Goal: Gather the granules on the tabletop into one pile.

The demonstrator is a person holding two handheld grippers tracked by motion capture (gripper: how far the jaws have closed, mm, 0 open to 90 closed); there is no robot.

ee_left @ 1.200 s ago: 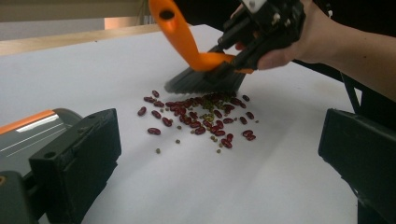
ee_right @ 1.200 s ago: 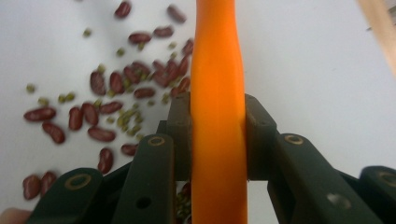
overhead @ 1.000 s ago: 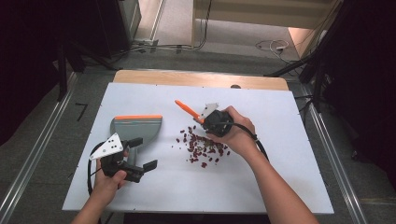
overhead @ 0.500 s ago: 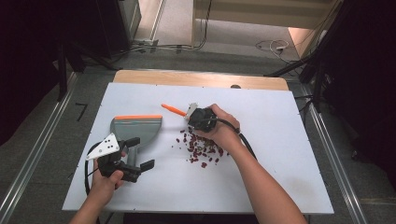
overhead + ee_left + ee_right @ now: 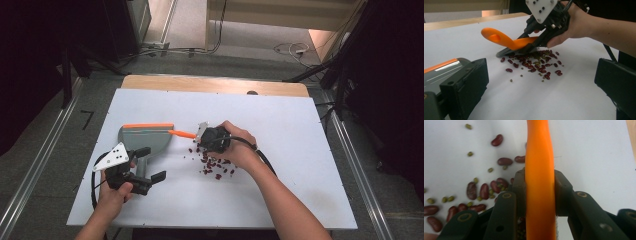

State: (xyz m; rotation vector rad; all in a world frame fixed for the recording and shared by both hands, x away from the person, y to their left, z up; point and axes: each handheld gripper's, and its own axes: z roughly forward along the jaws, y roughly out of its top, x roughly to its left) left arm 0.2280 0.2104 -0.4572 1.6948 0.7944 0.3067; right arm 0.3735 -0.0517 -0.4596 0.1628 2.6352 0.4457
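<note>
Right gripper view showed the right claw (image 5: 540,202) clamped on the orange brush handle (image 5: 539,170), above red beans (image 5: 477,191) and small green ones. High view added the dustpan (image 5: 145,137) just beside the brush tip and the left claw (image 5: 150,165) standing wide, empty, on the white tabletop (image 5: 300,130).
</note>
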